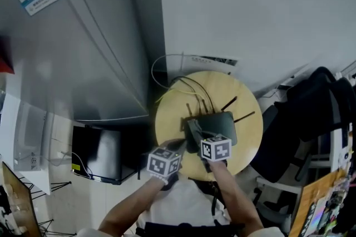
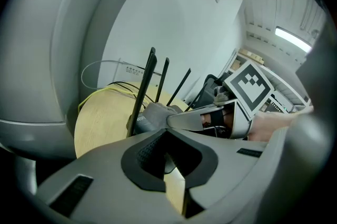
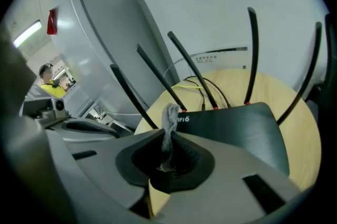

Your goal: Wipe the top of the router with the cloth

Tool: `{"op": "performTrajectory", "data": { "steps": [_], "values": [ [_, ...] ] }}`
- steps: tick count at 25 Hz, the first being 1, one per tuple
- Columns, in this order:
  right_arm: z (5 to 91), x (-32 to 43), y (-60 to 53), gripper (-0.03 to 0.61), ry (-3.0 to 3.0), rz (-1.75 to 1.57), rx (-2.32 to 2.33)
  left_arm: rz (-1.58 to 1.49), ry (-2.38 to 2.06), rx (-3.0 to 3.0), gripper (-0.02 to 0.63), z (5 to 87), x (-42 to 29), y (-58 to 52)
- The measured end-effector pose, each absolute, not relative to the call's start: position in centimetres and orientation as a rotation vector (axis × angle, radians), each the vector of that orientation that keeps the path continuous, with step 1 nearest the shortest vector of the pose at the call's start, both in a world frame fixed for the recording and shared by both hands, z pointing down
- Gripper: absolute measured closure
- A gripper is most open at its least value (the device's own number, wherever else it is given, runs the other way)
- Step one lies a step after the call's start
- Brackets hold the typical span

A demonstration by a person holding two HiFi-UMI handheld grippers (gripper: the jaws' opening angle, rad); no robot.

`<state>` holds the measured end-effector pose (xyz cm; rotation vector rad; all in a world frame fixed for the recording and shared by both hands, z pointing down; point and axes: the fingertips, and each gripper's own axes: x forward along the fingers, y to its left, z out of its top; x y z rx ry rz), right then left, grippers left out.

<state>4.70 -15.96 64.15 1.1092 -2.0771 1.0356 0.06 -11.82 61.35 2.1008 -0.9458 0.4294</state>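
The router [image 3: 237, 131] is a flat black box and it lies on a round wooden worktop [image 3: 279, 89], approx. in the middle. Its thin black antennas [image 3: 251, 54] stand up from the back edge and lean outward in diff. directions. The print "WiFi 6" shows at its front left corner.

The right gripper [image 3: 168, 152] has its jaws pressed together on a grey cloth [image 3: 169, 118]. The cloth is pinched into a narrow strip btw. the black pads, and its free end sticks out in front of the jaws, right at the corner w/ the print. If it presses on the top surface or only hangs just over it, I cannot tell.

The left gripper [image 2: 167, 146] is closed w/ nothing inside; only the wood of the worktop shows through the slit under the pads. It is at the near left edge of the worktop, just beside the right gripper, and from its view the marker cube [image 2: 247, 86] of the right gripper is seen close by.

Black cables [image 3: 202, 86] go from the back of the router, and a yellow cable [image 2: 97, 95] runs along the far rim of the worktop. A big pale fridge [image 1: 83, 35] stands on the left side, very near the worktop.
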Motion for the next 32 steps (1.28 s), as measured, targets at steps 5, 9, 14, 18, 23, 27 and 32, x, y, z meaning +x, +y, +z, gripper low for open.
{"op": "performTrajectory", "data": {
  "steps": [5, 9, 14, 18, 23, 27, 32],
  "values": [
    [66.0, 4.0, -17.8, 0.543, -2.043, 1.013, 1.068, 0.407, -0.972, 2.065, 0.615, 61.5, 0.1, -12.3],
    [67.2, 3.6, -18.9, 0.542, -2.023, 1.005, 1.038, 0.388, -0.975, 2.033, 0.615, 61.9, 0.3, -12.2],
    [68.3, 2.5, -18.6, 0.543, -1.978, 0.998, 0.947, 0.367, -0.988, 2.001, 0.615, 62.2, 0.1, -11.9],
    [68.1, 2.5, -19.0, 0.543, -1.989, 0.998, 0.953, 0.351, -1.007, 1.981, 0.615, 62.2, -0.1, -11.9],
    [68.5, 3.4, -19.4, 0.543, -1.970, 0.994, 0.968, 0.362, -0.998, 1.987, 0.615, 62.4, 0.7, -12.3],
    [68.1, 5.6, -20.1, 0.543, -1.956, 0.994, 1.029, 0.378, -0.986, 2.006, 0.615, 62.4, 1.8, -13.0],
    [68.3, 9.1, -20.9, 0.543, -1.917, 1.010, 1.109, 0.398, -0.951, 2.042, 0.615, 62.2, 3.9, -14.1]
  ]
}}
